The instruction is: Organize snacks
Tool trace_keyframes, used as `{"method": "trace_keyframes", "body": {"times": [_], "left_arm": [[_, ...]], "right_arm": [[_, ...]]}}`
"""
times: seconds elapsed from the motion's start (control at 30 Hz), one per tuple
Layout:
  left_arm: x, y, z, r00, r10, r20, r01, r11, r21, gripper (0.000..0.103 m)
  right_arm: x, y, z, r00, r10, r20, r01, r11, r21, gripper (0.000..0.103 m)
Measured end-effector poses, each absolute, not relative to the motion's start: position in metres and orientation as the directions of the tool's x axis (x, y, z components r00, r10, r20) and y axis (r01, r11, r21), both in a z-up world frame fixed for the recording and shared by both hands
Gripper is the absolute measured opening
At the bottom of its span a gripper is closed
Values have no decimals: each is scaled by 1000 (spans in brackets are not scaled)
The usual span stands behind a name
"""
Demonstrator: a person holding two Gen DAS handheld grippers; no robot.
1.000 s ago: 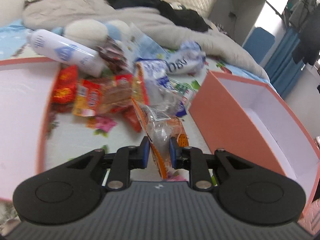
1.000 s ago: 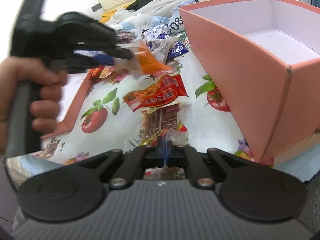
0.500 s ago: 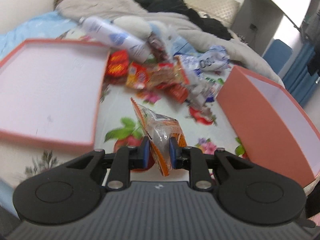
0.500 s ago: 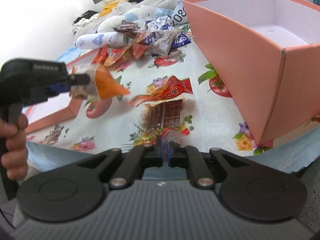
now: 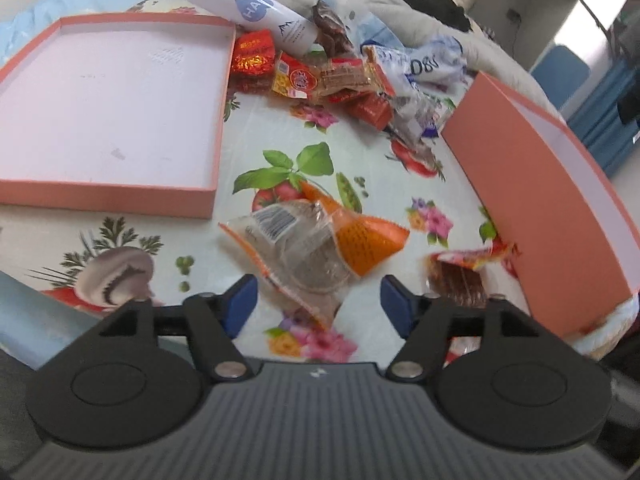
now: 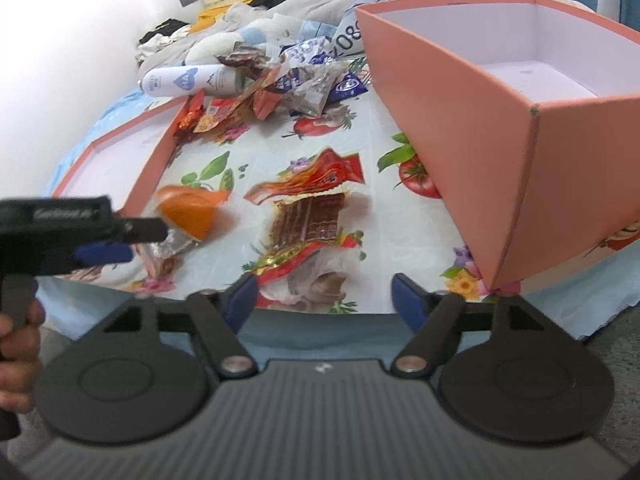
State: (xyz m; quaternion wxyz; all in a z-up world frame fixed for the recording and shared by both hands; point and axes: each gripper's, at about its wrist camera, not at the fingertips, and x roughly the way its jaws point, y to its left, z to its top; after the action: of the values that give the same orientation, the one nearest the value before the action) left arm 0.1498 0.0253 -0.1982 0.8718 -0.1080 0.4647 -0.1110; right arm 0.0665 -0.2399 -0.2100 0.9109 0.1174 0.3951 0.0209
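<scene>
An orange-and-clear snack packet (image 5: 312, 248) lies on the flowered cloth. Its near end reaches between the fingers of my left gripper (image 5: 318, 304), whose jaws are opening and no longer press it. In the right wrist view the same packet (image 6: 188, 212) sits just ahead of the left gripper (image 6: 128, 240). My right gripper (image 6: 320, 300) is also opening, over the near end of a red-and-brown packet (image 6: 308, 220), with its pads clear of the wrapper. That packet (image 5: 460, 276) lies beside the deep salmon box (image 5: 540, 200).
The deep box (image 6: 440, 112) stands open on the right. A shallow salmon lid (image 5: 216, 128) lies on the left. A heap of snacks (image 5: 328, 80) and a white bottle (image 5: 248, 12) lie behind, then bedding. The cloth's front edge is close below my grippers.
The left gripper carried the orange packet back toward the near edge, then opened, and the packet now lies on the cloth. The right gripper, shut on the red-and-brown wrapper's edge, has opened.
</scene>
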Motion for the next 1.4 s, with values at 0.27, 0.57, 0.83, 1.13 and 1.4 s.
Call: {"method": "trace_keyframes", "body": {"times": [0.27, 0.57, 0.83, 1.13, 1.4], "left_arm": [[150, 21, -170, 588, -269, -763, 258, 956, -138, 81], [182, -6, -191, 561, -265, -785, 406, 914, -18, 81], [200, -13, -215, 533, -228, -815, 447, 894, 42, 80], [208, -16, -224, 554, -219, -803, 425, 904, 47, 80], [208, -19, -227, 588, -204, -783, 362, 932, 30, 68]], "right_arm": [[57, -242, -204, 682, 117, -722, 63, 974, 217, 85], [52, -216, -189, 725, 155, -671, -55, 984, 169, 85], [96, -202, -212, 732, 91, -675, -64, 996, 66, 85], [122, -200, -232, 697, 79, -713, -63, 997, 48, 85], [126, -185, -237, 705, 94, -703, -150, 989, -19, 68]]}}
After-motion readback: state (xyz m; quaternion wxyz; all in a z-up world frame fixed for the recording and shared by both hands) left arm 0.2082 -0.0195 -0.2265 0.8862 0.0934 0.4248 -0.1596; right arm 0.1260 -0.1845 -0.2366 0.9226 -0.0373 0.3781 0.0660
